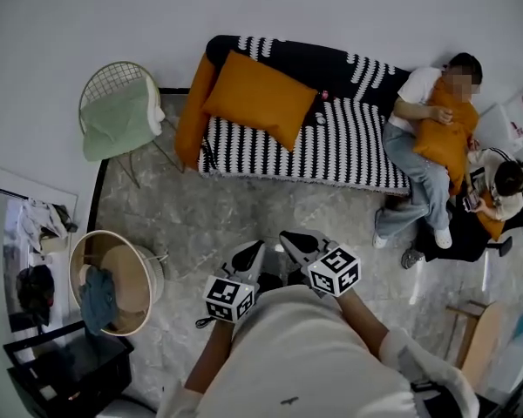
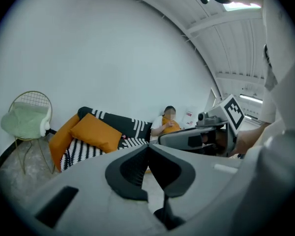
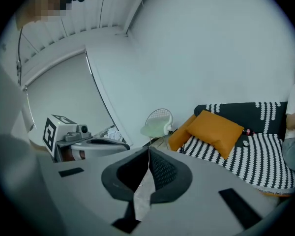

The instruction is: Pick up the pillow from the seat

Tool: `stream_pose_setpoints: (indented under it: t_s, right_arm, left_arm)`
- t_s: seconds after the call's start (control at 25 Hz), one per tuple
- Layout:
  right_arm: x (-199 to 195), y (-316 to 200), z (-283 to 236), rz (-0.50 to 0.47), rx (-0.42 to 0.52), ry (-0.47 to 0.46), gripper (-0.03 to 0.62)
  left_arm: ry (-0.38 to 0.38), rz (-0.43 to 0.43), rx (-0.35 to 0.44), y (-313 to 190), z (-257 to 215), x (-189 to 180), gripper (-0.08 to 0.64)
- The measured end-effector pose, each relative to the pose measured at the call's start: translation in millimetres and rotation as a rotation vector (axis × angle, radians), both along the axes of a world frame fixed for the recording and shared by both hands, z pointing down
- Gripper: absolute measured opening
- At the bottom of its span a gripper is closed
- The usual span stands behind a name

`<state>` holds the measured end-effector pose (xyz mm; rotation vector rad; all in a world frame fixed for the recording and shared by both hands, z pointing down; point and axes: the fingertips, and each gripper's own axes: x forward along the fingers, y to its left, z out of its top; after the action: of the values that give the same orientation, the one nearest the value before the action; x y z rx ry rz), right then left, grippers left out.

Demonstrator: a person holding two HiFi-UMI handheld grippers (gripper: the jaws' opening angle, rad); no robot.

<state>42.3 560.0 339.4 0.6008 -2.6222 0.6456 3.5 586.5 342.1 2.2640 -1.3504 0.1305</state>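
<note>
A: Reading this as the reach step, nothing picked up yet. Left gripper (image 1: 251, 255): jaws pressed together, empty. Right gripper (image 1: 298, 242): same, closed on nothing. They sit side by side, well apart from the sofa (image 1: 331, 151).
B: Target location?
A: Head view, clocked from the grippers. Wire chair (image 1: 113, 111) at 10 o'clock. Orange pillow (image 1: 260, 98) at 12, lying tilted on the striped seat near the sofa's left end, just beside a second orange cushion (image 1: 192, 111) at the armrest. Seated person (image 1: 427, 138) at 2, hugging another orange pillow.
B: Next move?
A: My call: close the gap, open the jaws before contact, pinch a pillow corner. It's soft, so expect sag. Avoid the armrest cushion.
B: Any text?
A: None legible. Only square markers on the gripper cubes (image 1: 229, 299).
</note>
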Motion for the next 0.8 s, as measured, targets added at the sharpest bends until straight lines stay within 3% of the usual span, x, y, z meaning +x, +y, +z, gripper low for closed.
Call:
stream_pose_setpoints:
  t_s: [0.48, 0.8]
  right_arm:
    - [-21.6, -26.7, 16.8, 0.058, -0.061, 0.025, 0.009]
    - [-26.3, -82.1, 17.8, 0.075, -0.063, -0.012, 0.009]
  left_arm:
    - [0.002, -0.016, -0.067, -7.3, 17.6, -38.8, 0.011]
    - [-0.024, -0.022, -0.090, -55.5, 19.4, -47.3, 0.011]
